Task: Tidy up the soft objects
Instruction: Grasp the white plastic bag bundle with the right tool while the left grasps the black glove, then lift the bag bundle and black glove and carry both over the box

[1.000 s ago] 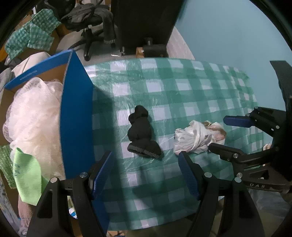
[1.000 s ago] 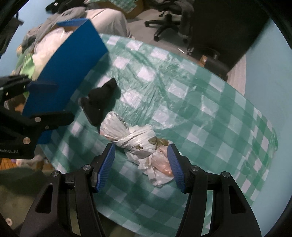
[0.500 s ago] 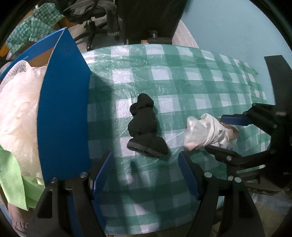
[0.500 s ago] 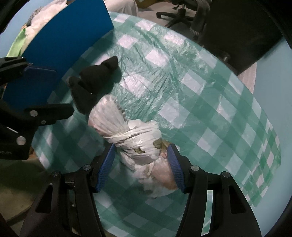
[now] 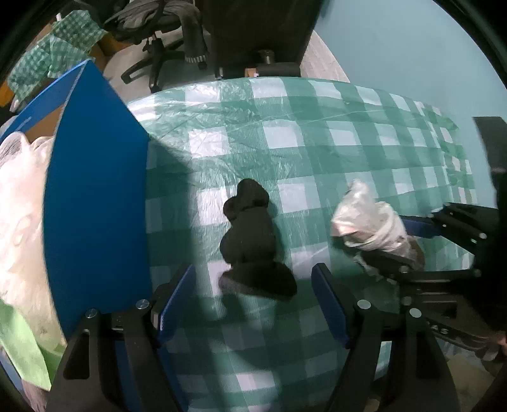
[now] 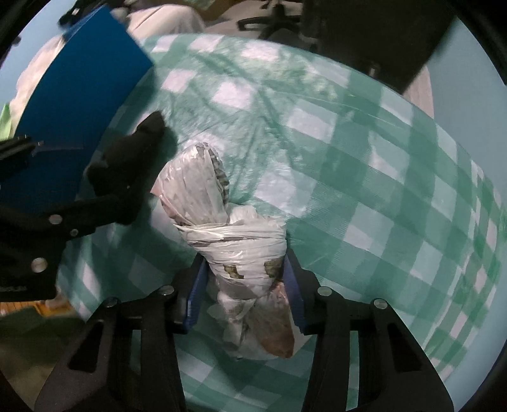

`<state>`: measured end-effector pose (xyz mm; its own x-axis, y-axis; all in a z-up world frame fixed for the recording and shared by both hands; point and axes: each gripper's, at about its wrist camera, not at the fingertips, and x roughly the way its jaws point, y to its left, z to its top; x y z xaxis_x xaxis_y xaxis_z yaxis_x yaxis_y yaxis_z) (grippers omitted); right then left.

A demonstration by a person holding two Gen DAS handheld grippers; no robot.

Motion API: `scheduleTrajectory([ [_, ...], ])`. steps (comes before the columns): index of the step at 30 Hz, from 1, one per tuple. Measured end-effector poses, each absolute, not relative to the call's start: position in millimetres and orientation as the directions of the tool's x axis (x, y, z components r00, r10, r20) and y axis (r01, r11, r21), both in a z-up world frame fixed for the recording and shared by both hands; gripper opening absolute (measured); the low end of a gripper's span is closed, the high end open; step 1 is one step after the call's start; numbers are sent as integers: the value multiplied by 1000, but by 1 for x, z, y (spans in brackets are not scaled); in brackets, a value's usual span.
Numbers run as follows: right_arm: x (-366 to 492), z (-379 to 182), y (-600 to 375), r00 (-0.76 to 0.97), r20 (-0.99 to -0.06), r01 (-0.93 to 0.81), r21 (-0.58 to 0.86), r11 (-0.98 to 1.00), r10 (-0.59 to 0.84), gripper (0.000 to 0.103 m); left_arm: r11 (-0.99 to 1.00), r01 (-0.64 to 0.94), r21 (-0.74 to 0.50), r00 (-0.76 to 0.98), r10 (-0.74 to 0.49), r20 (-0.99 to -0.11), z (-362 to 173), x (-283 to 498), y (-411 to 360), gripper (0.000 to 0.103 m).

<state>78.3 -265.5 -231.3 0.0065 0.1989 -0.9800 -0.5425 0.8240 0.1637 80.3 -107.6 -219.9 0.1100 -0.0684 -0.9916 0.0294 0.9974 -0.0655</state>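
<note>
A black sock (image 5: 250, 241) lies crumpled on the green checked tablecloth (image 5: 317, 142). My left gripper (image 5: 253, 272) hangs straight above the sock's near end, jaws opening a little, and its pads stand clear of the sock. To the right lies a knotted white plastic bag bundle (image 6: 221, 228). My right gripper (image 6: 244, 263) straddles it, jaws closing, and both blue pads meet its sides. In the left wrist view the bundle (image 5: 367, 222) tilts with its free end raised, and the right gripper (image 5: 443, 241) holds its far end. The sock (image 6: 126, 164) also shows left of the bundle.
A blue cardboard box (image 5: 95, 206) stands at the table's left edge, holding a white mesh puff (image 5: 19, 222) and a green cloth (image 5: 19, 342). An office chair (image 5: 164, 28) and dark furniture stand beyond the far edge. A pale blue wall rises at right.
Both grippers have come down closer to the table. The right jaws have narrowed onto the plastic bag bundle, and its free end has tipped up off the cloth.
</note>
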Motion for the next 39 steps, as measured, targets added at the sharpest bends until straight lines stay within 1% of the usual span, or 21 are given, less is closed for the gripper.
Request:
scheduleTrajectory([
  [8,88,-221,-290,34,-976,-466,175,867,216,43,998,48,-30,116,-36,-993,-235,91,-108,77],
  [10,89,-218,-295,39,-976,-454,172,874,213,43,998,65,-23,124,-30,-992,-236,92,-109,75],
  [12,85,-213,-296,44,-976,-449,171,877,213,43,997,77,-32,121,-41,-992,-237,91,-110,65],
  [14,86,-208,-298,53,-976,-444,166,881,211,43,996,86,-36,109,-45,-993,-239,91,-110,50],
  [16,82,-202,-293,59,-977,-441,159,883,205,43,995,89,-39,106,-49,-993,-239,91,-110,43],
  [18,82,-199,-289,64,-976,-438,158,885,206,43,996,85,-39,115,-49,-992,-239,91,-109,38],
  [27,83,-172,-278,97,-974,-434,143,889,204,43,994,87,-59,127,-70,-989,-229,76,-105,37],
  [34,84,-146,-275,121,-970,-429,141,892,212,43,995,71,-75,167,-86,-982,-202,71,-100,37],
  [39,84,-131,-271,138,-966,-432,140,891,218,43,994,80,-77,214,-93,-972,-173,61,-100,37],
])
